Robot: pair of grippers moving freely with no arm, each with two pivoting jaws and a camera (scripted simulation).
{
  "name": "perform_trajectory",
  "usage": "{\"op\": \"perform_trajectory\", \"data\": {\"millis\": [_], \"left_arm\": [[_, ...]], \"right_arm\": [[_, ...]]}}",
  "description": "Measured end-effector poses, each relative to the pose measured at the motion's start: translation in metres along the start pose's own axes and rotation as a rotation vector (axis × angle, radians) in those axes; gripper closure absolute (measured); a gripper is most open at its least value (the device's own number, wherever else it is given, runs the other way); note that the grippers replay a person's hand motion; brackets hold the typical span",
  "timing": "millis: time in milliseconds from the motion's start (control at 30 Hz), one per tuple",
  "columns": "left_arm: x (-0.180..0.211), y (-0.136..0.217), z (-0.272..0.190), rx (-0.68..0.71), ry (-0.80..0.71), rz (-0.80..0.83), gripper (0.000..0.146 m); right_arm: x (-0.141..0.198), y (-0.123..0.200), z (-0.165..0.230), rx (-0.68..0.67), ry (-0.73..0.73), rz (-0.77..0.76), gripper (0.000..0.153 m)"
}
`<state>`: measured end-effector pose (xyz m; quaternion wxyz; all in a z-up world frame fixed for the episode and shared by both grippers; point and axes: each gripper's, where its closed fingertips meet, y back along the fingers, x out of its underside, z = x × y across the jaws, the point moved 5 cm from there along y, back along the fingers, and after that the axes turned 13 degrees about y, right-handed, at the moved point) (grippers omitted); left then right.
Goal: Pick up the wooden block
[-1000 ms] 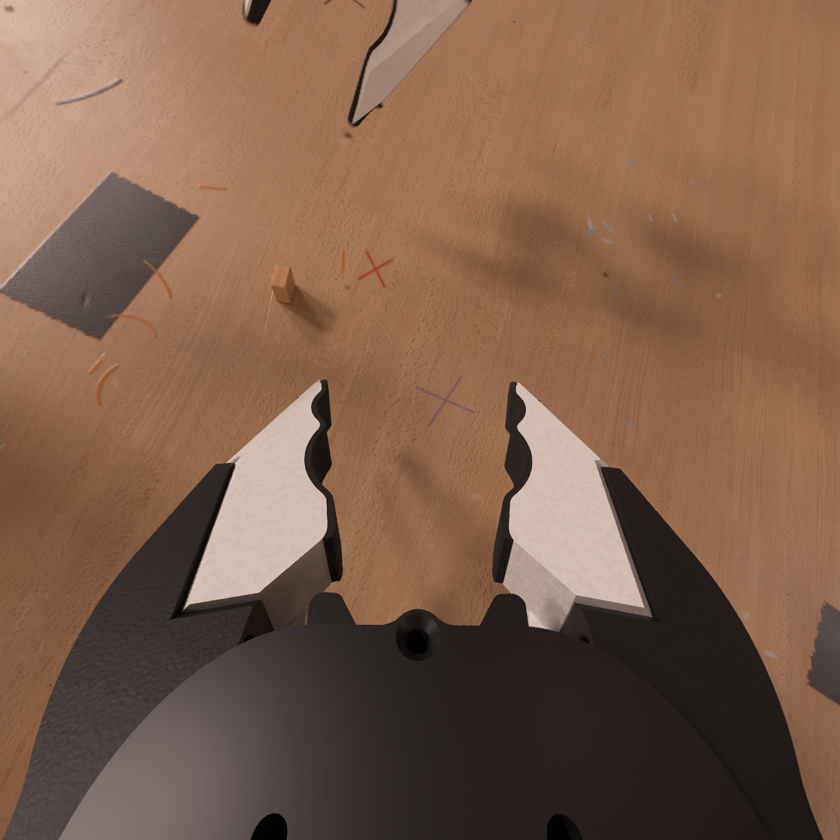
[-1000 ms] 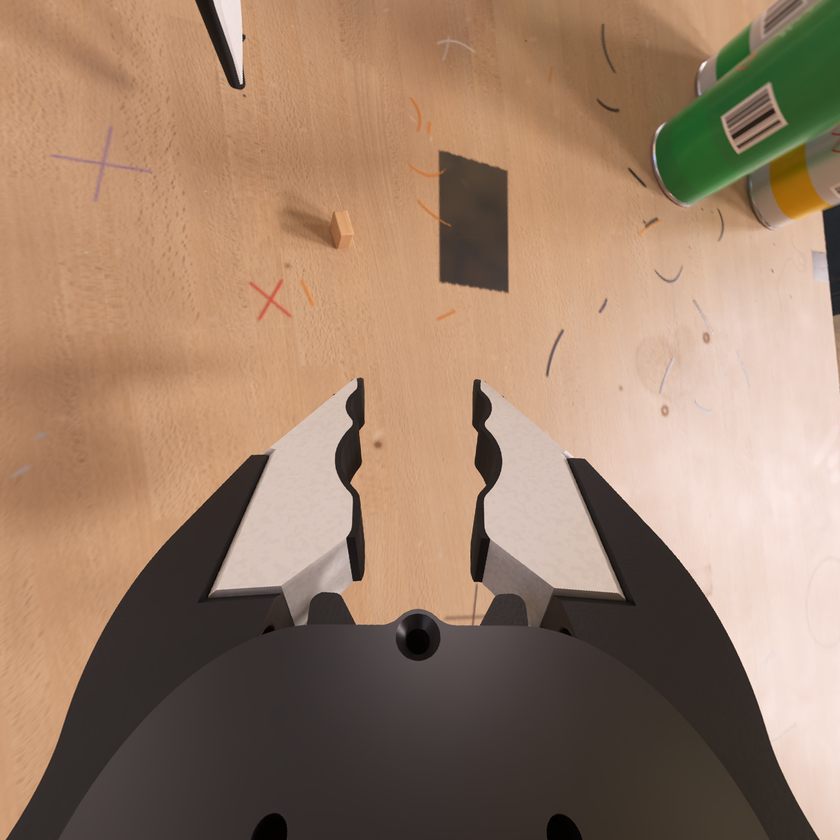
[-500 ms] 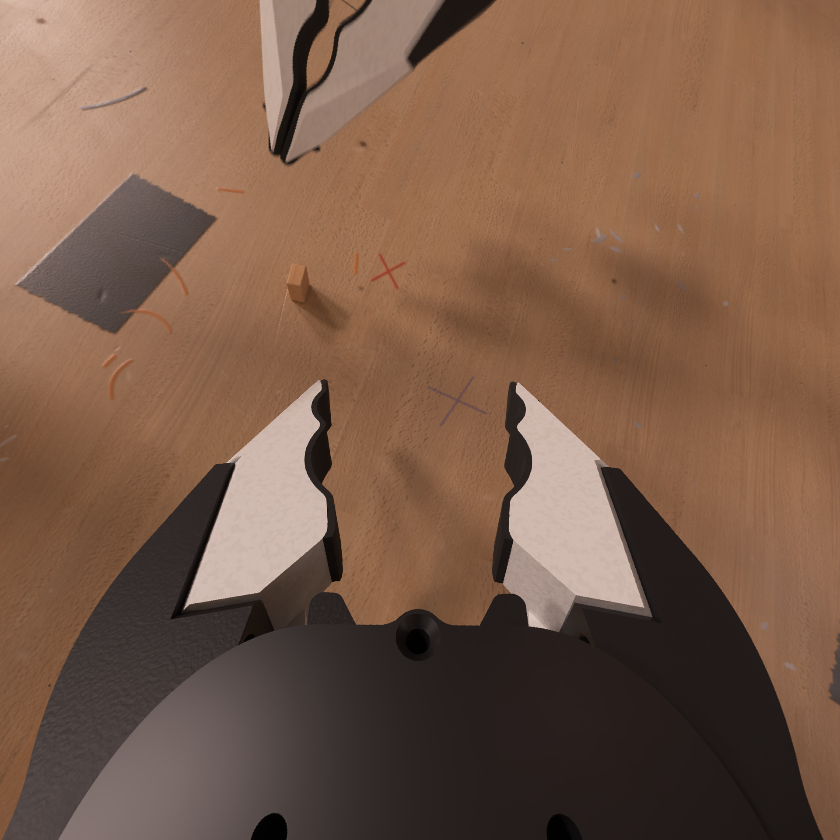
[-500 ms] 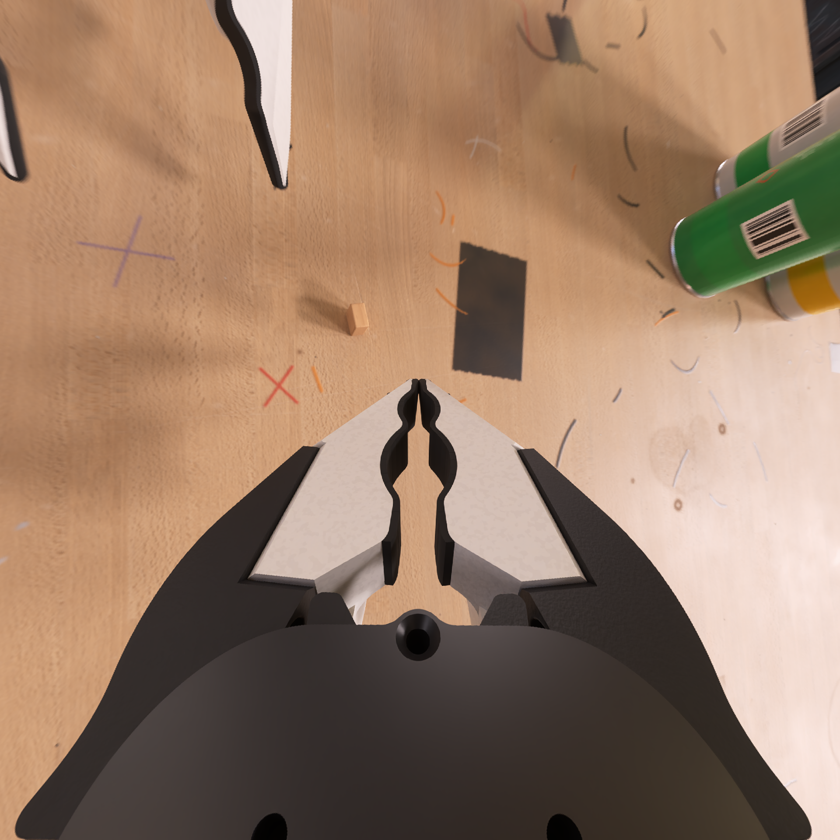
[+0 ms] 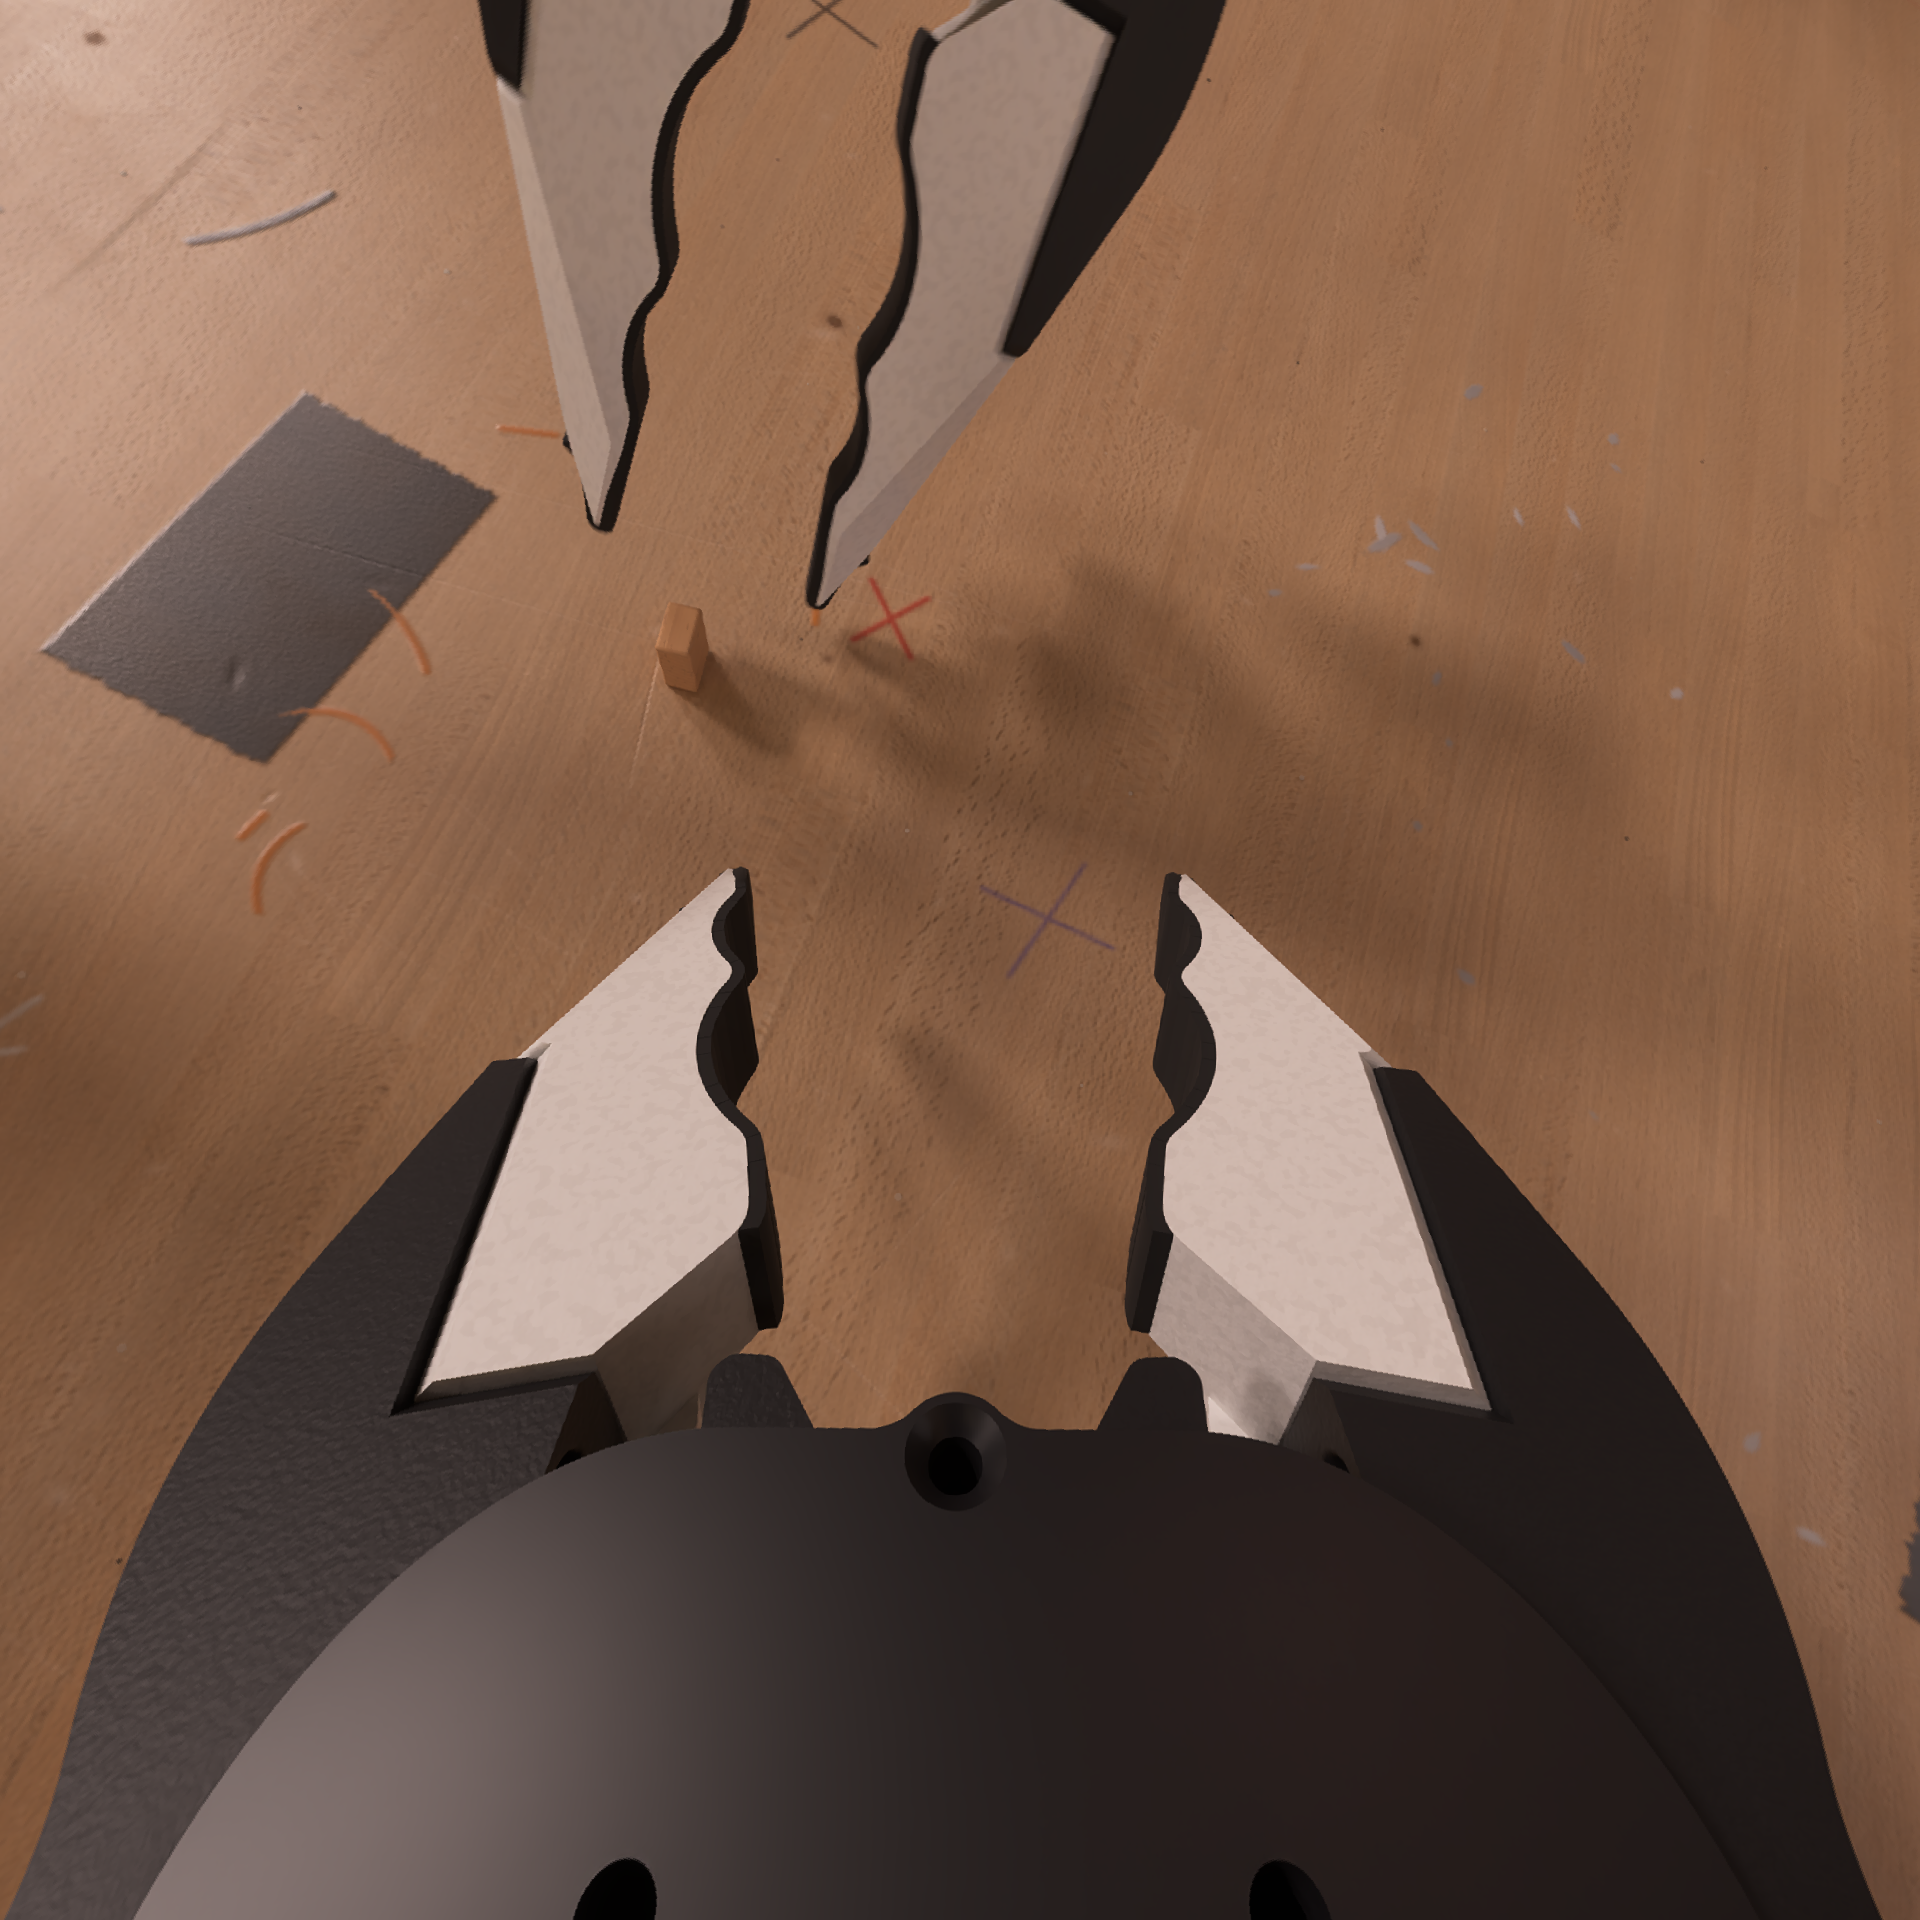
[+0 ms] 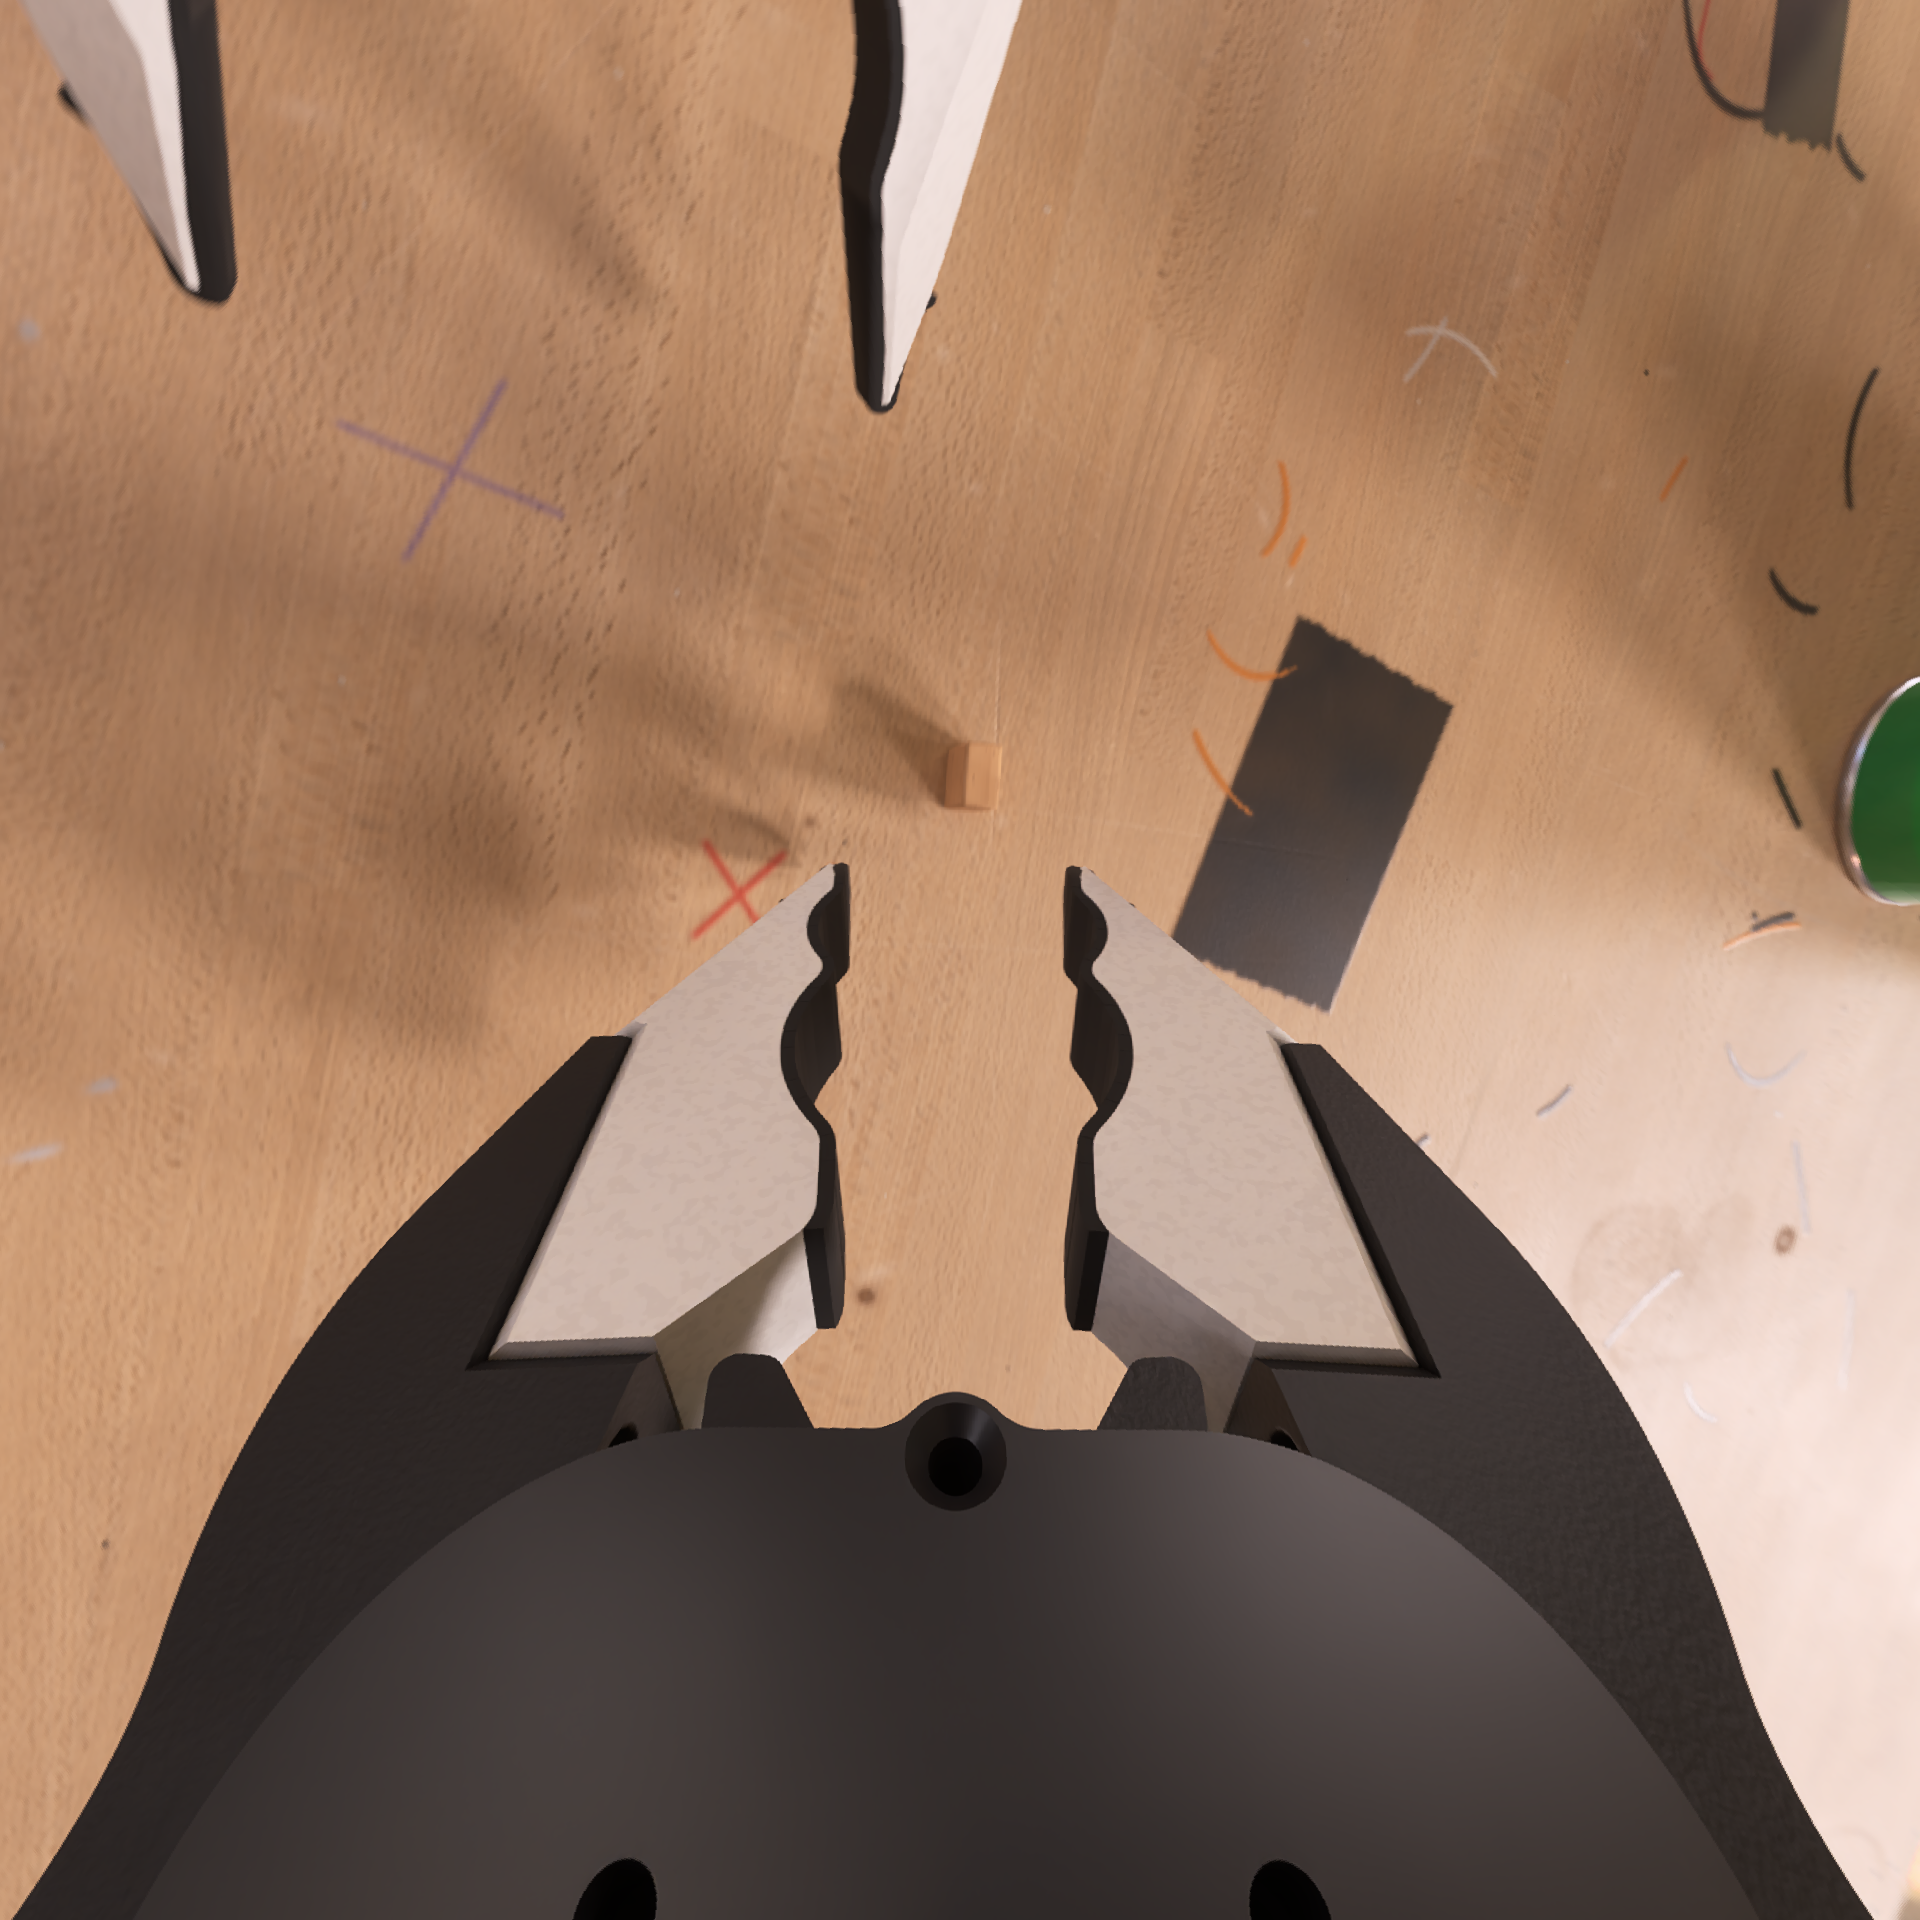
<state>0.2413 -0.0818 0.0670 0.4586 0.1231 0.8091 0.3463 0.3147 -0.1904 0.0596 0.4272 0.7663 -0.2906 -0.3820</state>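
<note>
A small wooden block stands on the wooden table, ahead and left of my open, empty left gripper. In the right wrist view the block lies just ahead of my right gripper, which is open and empty. In the left wrist view the right gripper comes in from the top, its fingertips above and just behind the block. The left gripper's fingers show at the top of the right wrist view.
A dark grey patch lies left of the block and also shows in the right wrist view. A red cross and a purple cross mark the table. A green can lies at the right edge.
The right gripper was shut half a second ago and is now open. It has moved closer to the block. The left gripper has barely moved.
</note>
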Motion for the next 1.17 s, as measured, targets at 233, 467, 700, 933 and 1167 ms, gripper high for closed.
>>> {"op": "perform_trajectory", "data": {"millis": [233, 467, 700, 933, 1167], "left_arm": [[0.004, 0.000, 0.004, 0.003, 0.010, 0.005, 0.068], [0.004, 0.004, 0.010, -0.006, 0.014, -0.006, 0.068], [-0.005, 0.023, 0.014, -0.009, 0.028, -0.085, 0.068], [-0.021, 0.053, 0.018, 0.044, 0.106, -0.312, 0.068], [-0.016, 0.037, 0.022, -0.028, 0.094, -0.220, 0.068]], "right_arm": [[-0.008, -0.013, -0.009, -0.062, -0.082, -0.071, 0.132], [-0.008, -0.014, -0.010, -0.041, -0.121, -0.109, 0.146], [-0.004, 0.025, -0.018, 0.133, -0.169, -0.136, 0.146], [0.035, 0.122, -0.051, 0.430, -0.219, -0.112, 0.146], [0.144, 0.226, -0.086, 0.820, -0.456, -0.003, 0.146]]}}
